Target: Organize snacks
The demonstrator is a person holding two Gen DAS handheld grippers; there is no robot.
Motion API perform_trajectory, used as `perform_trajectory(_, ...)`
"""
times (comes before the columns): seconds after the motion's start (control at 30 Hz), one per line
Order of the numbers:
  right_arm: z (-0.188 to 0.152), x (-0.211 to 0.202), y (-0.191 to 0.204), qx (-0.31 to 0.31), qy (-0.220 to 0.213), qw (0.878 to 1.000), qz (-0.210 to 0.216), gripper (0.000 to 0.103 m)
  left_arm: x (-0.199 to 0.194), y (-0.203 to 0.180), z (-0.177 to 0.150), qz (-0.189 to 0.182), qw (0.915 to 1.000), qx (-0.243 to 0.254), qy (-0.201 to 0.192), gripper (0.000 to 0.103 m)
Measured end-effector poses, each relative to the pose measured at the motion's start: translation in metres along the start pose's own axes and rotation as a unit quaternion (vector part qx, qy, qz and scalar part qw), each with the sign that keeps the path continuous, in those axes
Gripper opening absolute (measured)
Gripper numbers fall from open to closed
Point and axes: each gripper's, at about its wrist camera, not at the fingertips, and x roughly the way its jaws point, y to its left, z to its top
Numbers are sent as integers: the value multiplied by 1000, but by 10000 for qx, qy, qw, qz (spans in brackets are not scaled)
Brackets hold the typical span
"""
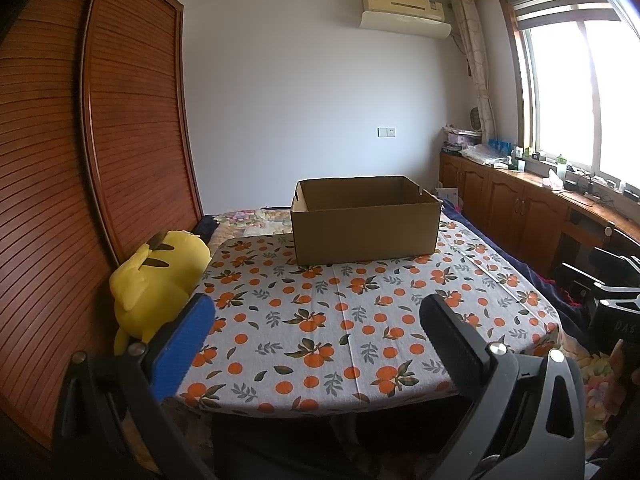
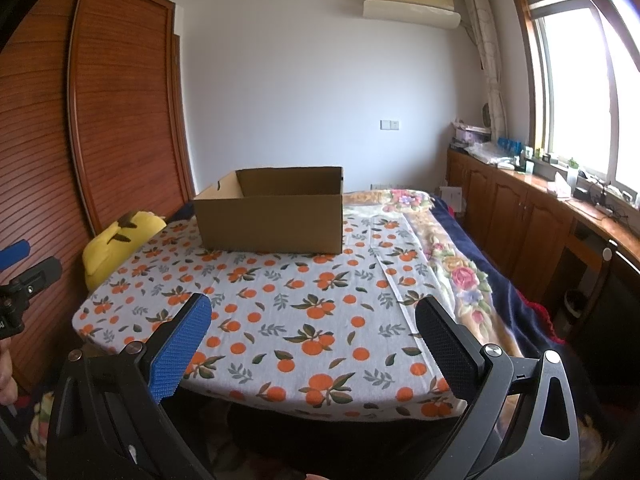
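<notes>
Snacks: none show in either view; the cloth is bare of them, and the floor of the box is hidden behind its near wall.

Left wrist view
- Box [image 1: 366,226]: open-topped cardboard, at the far end of the desk [image 1: 320,332]; only the upper inner walls show.
- Desk: orange-print cloth, nothing lying on it nearer than the box.
- Plush [image 1: 156,280]: yellow, off the desk edge to the left of the box, against the wardrobe [image 1: 80,160].
- Left gripper [image 1: 316,340]: spread wide, holding nothing, well short of the box over the near desk edge.
- Right gripper [image 1: 616,300]: black frame at the right border; whether spread or pressed together cannot be told here.

Right wrist view
- Box [image 2: 272,220]: same box, seen from its right; inside floor hidden again.
- Right gripper [image 2: 314,340]: spread wide, holding nothing, well short of the box.
- Left gripper [image 2: 24,264]: a blue pad and black frame at the left border.
- Bed [image 2: 472,276]: floral blanket to the right of the box; no snack packets visible on it.

Progress
- Judgement: this fits either snacks already lying inside the box, or snacks kept out of frame and not yet brought. The pictures do not settle which.
</notes>
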Motion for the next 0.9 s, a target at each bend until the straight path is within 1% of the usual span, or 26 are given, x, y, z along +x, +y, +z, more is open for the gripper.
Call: perform_trajectory(0.9,0,0,0,12,0,10000,2,103,0,2,1,8,10000,3,0,103)
